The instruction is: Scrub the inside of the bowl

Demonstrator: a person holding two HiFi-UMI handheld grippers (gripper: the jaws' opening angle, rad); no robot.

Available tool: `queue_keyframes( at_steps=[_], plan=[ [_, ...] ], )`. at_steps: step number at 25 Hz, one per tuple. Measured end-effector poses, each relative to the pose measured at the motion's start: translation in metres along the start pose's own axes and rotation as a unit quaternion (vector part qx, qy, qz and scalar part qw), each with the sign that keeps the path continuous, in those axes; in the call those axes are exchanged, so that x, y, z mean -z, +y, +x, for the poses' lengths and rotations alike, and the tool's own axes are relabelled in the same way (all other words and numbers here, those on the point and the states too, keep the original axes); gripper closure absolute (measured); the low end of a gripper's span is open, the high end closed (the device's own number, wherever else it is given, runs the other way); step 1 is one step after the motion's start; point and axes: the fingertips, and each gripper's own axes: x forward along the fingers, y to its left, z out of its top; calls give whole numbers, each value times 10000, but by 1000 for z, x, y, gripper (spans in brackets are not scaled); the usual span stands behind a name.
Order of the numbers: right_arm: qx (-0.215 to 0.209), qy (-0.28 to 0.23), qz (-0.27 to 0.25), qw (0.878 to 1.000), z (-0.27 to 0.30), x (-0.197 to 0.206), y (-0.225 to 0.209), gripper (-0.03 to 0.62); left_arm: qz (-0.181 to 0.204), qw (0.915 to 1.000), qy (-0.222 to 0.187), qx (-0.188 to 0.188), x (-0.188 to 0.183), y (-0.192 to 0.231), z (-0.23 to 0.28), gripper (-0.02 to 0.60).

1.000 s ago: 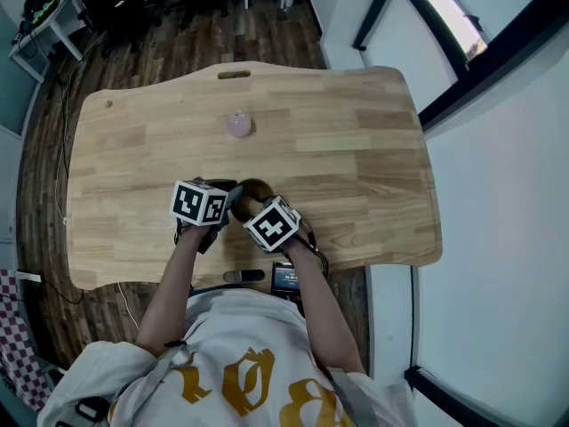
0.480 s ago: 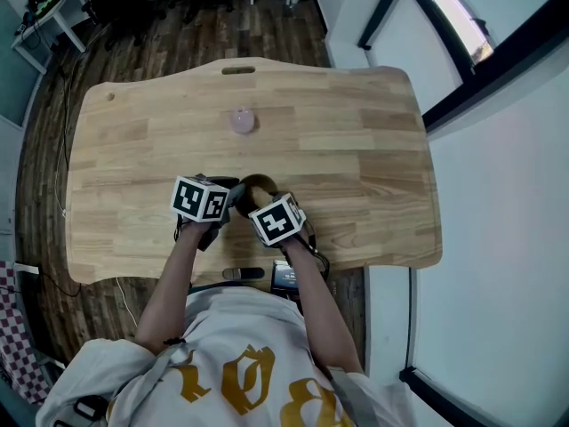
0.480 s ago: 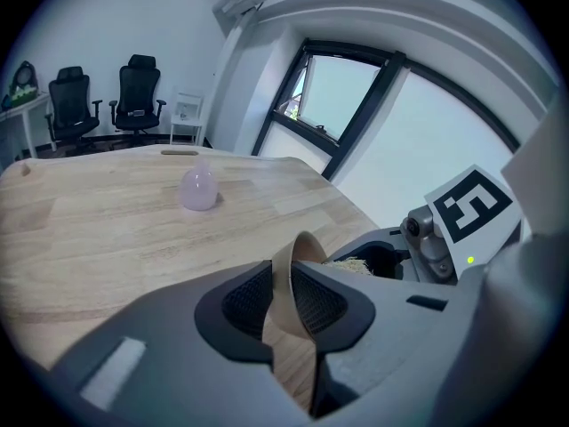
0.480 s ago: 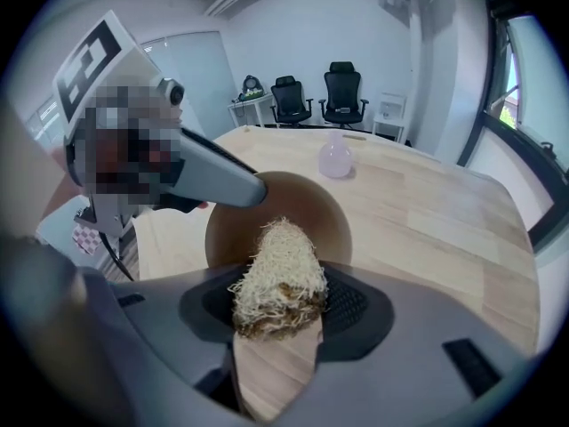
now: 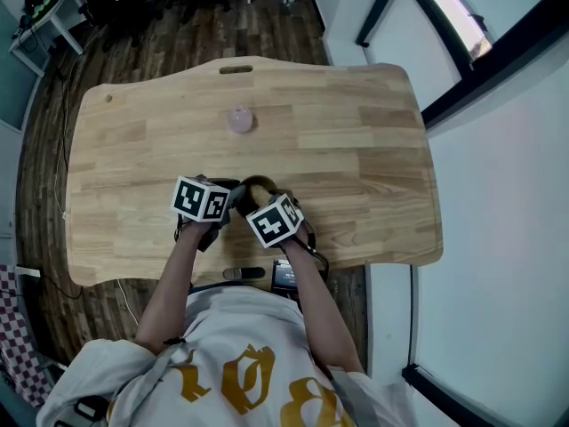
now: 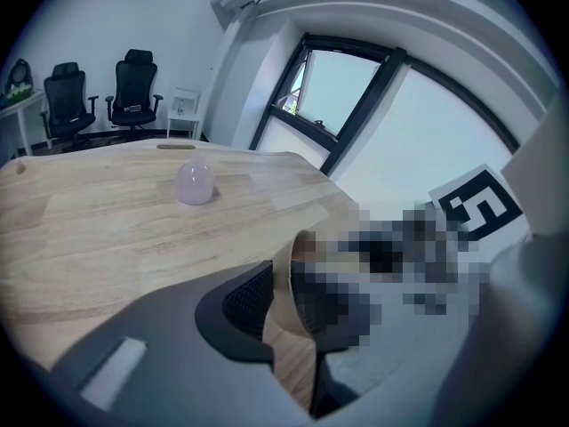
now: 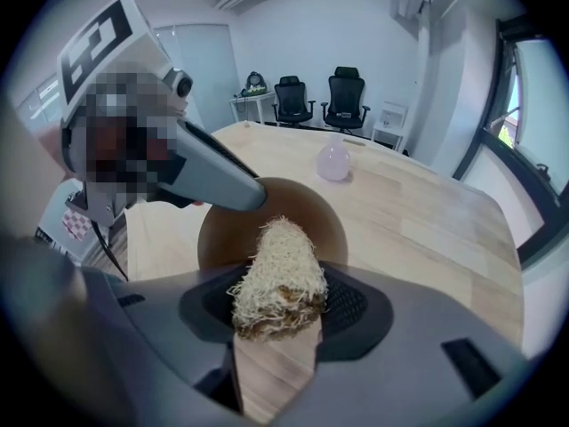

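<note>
My right tool (image 7: pixel 279 317) is clamped on the base of a straw-coloured scrubber (image 7: pixel 277 263). Its tip points into the brown bowl (image 7: pixel 313 210), which sits just ahead on the counter (image 7: pixel 427 238). My left tool (image 6: pixel 283 310) pinches the bowl's rim at about 10 o'clock. I judge that hard pressing could pivot the bowl around that single pinch, or drag the scrubber loose. The bowl could then skid toward the pink ball (image 7: pixel 334 161) at 12 o'clock.
</note>
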Motion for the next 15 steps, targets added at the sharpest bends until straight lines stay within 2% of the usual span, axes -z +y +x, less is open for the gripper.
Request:
queue_keyframes(
  at_steps=[4, 7, 11, 15],
  plan=[
    [242, 122, -734, 9969, 2, -3, 0, 398, 96, 9999, -6, 99, -5, -10, 2, 520],
    [260, 73, -1331, 9907, 4, -6, 7, 398, 41, 9999, -30, 135, -6, -12, 5, 518],
    [123, -95, -1461, 9891, 3, -11, 14, 398, -323, 9990, -212, 210, -7, -3, 2, 518],
    [-15, -108, -1514, 9884, 4, -11, 16, 398, -409, 9987, -246, 193, -8, 1, 3, 520]
  ],
)
